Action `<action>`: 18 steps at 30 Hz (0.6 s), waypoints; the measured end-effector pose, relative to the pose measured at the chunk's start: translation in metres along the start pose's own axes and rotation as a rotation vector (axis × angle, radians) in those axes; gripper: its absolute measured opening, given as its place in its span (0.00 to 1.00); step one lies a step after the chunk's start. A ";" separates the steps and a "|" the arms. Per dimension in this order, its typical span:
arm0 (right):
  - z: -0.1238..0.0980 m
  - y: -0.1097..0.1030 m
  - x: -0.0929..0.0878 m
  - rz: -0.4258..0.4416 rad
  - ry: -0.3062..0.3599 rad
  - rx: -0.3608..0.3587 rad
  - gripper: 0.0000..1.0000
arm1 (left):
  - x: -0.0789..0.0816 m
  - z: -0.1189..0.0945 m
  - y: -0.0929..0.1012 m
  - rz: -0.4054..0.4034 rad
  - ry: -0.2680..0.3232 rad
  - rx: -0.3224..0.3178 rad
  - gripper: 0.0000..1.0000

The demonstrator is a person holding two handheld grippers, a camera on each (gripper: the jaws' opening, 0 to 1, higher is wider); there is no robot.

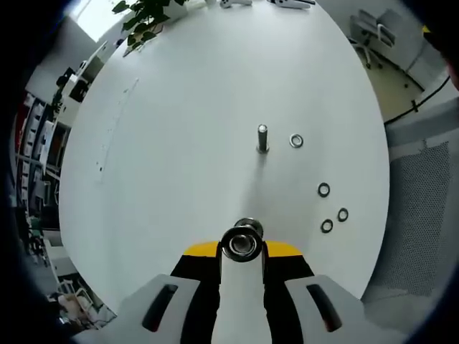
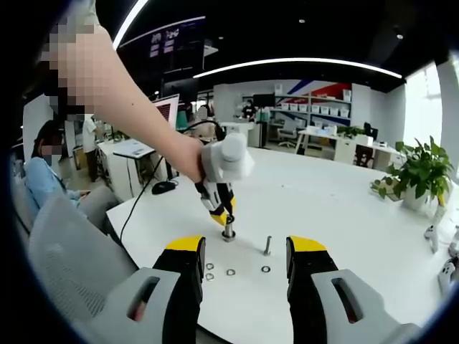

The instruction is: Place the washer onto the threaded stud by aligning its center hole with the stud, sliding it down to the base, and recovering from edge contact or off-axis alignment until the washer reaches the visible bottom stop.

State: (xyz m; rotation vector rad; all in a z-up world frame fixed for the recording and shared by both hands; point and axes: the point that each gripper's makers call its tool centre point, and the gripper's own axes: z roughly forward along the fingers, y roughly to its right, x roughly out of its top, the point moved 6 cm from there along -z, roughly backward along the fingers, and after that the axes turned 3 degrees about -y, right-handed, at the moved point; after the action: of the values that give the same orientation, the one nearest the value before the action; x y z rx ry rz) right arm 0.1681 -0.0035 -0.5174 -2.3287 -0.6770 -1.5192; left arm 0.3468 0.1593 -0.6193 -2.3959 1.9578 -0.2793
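A short threaded stud (image 1: 262, 137) stands upright on the white table (image 1: 179, 107), bare along its shaft. One washer (image 1: 296, 140) lies flat just to its right, and three more washers (image 1: 327, 226) lie nearer the table edge. My left gripper (image 1: 242, 249) is shut on a white cylinder with a round metal end (image 1: 243, 242), short of the stud. In the right gripper view the left gripper (image 2: 224, 215) points down, with that metal end (image 2: 229, 233) at the table left of the stud (image 2: 267, 246). My right gripper (image 2: 247, 251) is open, with washers (image 2: 231, 272) lying between its jaws.
A person's arm (image 2: 136, 107) reaches in from the upper left, holding the left gripper. A grey chair (image 2: 64, 244) stands at the table's near edge, by a black cable (image 2: 143, 204). A potted plant (image 2: 419, 172) sits far right. White table (image 2: 344, 215) stretches beyond the stud.
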 end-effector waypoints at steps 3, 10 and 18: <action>0.000 0.000 0.000 -0.001 -0.003 -0.001 0.48 | 0.000 0.002 0.000 0.003 0.000 -0.001 0.20; 0.000 0.000 -0.001 0.001 -0.004 -0.006 0.48 | 0.000 0.005 0.000 -0.013 -0.004 -0.011 0.20; 0.000 0.001 0.000 0.001 -0.005 -0.008 0.48 | 0.002 0.005 0.002 -0.001 0.006 -0.001 0.20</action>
State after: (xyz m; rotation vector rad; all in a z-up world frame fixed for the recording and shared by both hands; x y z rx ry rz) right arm 0.1684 -0.0039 -0.5179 -2.3389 -0.6727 -1.5190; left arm 0.3461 0.1562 -0.6245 -2.3993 1.9599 -0.2858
